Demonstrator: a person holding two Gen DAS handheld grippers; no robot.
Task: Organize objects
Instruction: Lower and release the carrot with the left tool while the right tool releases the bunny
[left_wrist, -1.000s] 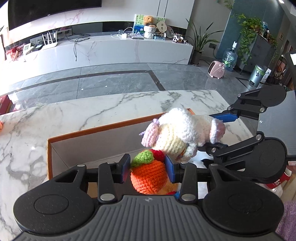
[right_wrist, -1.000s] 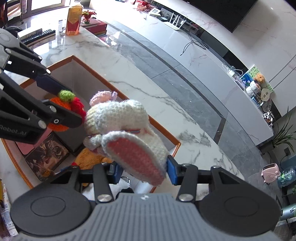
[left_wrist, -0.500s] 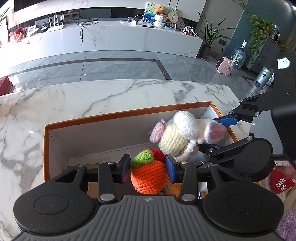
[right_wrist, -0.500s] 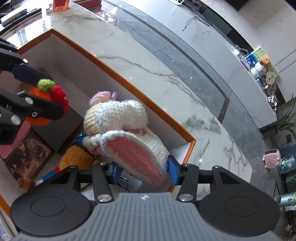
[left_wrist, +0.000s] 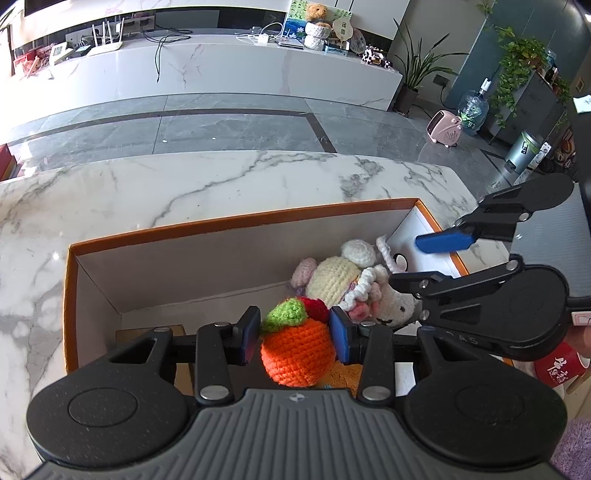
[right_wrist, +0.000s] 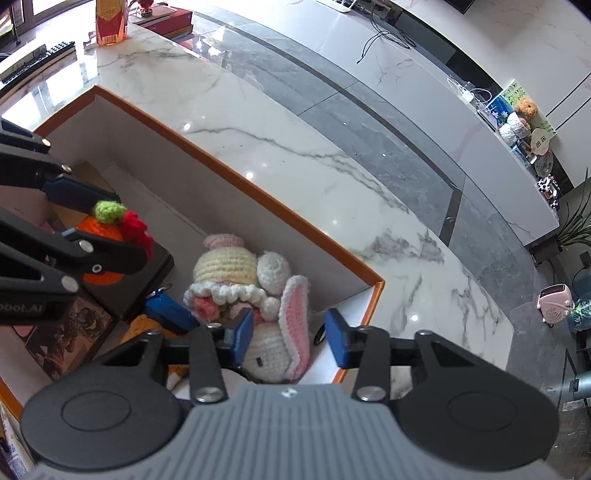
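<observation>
Dropped from the right gripper (right_wrist: 290, 341), crochet bunny (right_wrist: 258, 295) now lies in the orange-rimmed box (left_wrist: 236, 220), below and between its blue pads (right_wrist: 338, 341); jaws closing, untouching. Left gripper (left_wrist: 294, 334) clamps the crochet orange (left_wrist: 297, 352) over the box.

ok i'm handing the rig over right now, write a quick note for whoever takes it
Left gripper: shut on the orange crochet fruit, held over the orange-rimmed box.
Right gripper: jaws apart around the crochet bunny, not pressing it, and closing.
Bunny lies in the box's corner beside a blue-and-orange toy, apparently let go.
Done: bunny is in the box.
Left: lower and release the fruit into the box, draw both grippers clear.
</observation>
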